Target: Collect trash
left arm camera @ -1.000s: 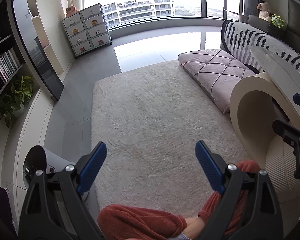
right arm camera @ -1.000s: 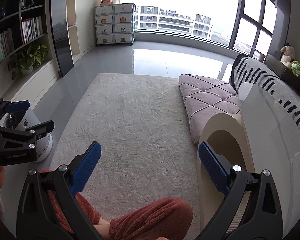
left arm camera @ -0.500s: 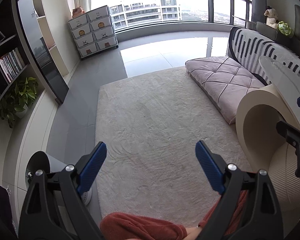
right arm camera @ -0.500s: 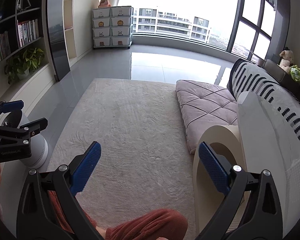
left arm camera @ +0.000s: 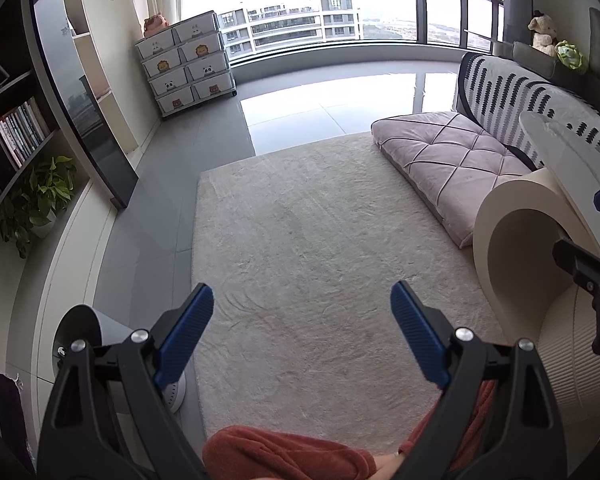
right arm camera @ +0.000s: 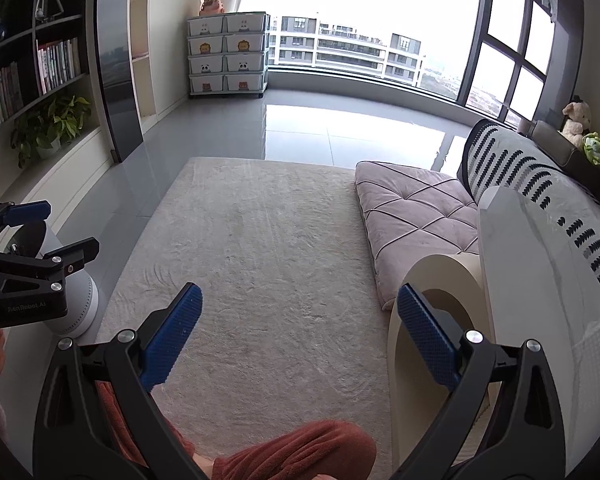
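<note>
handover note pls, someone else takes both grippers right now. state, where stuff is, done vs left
Left gripper: open, holding nothing, hanging over the rug.
Right gripper: open, holding nothing, over the same rug, next to the cream table.
White bin: on the floor at the rug's left edge, beside the left gripper.
Trash: none visible on the rug, the floor or the cushion; the tabletop is mostly out of view.
Done: nothing that shows.
Left: find the trash, likely up on the table, and carry it to the bin.
</note>
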`<state>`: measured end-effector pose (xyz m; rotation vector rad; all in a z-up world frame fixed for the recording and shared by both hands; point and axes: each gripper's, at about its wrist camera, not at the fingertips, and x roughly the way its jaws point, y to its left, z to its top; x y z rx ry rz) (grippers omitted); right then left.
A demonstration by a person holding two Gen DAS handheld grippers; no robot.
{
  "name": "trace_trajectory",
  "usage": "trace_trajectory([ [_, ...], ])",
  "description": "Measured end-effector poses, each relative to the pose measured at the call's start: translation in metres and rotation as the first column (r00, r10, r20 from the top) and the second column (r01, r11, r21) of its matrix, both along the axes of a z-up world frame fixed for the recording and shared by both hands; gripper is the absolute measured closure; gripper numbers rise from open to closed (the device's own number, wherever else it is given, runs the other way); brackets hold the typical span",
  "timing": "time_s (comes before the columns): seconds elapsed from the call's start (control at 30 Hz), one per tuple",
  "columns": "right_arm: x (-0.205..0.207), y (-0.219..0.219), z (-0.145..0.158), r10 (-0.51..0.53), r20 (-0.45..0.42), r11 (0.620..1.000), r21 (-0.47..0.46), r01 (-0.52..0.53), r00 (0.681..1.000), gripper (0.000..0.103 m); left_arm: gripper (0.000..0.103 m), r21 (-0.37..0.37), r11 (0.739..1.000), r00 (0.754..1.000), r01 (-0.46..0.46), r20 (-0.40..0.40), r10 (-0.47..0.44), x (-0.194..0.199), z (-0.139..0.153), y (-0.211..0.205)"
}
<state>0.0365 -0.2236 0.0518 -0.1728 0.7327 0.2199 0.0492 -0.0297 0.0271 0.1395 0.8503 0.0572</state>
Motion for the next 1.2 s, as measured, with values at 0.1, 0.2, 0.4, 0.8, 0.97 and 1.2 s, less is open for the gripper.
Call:
trace_trajectory([
  [0.1,0.001,0.000,0.001,0.006,-0.009,1.000,0.004,-0.006,1.000,0.008,0.013,-0.001,1.000,1.000,0.001,0.001,-0.001,0.000,0.001,0.000],
  [0.2,0.002,0.000,0.001,0.005,-0.012,1.000,0.005,-0.005,1.000,0.008,0.013,0.000,1.000,1.000,0.002,0.000,-0.002,0.001,0.001,0.000],
  [0.4,0.000,0.002,0.003,0.012,-0.007,1.000,0.002,-0.012,1.000,0.008,0.013,-0.006,1.000,1.000,0.005,-0.001,-0.005,0.000,0.001,0.001],
  [0.8,-0.002,0.003,0.005,0.020,0.005,1.000,-0.005,-0.020,1.000,0.008,0.012,-0.019,1.000,1.000,0.023,-0.019,-0.023,-0.004,0.003,0.001],
  [0.97,-0.006,0.004,0.007,0.020,0.020,1.000,-0.003,-0.020,1.000,0.008,0.010,-0.020,0.998,0.999,0.052,0.008,-0.052,-0.008,0.005,-0.002],
  [1.2,-0.008,0.004,0.009,0.021,0.032,1.000,-0.004,-0.021,0.999,0.008,0.010,-0.059,0.996,0.997,0.072,0.037,-0.070,-0.013,0.011,0.001],
])
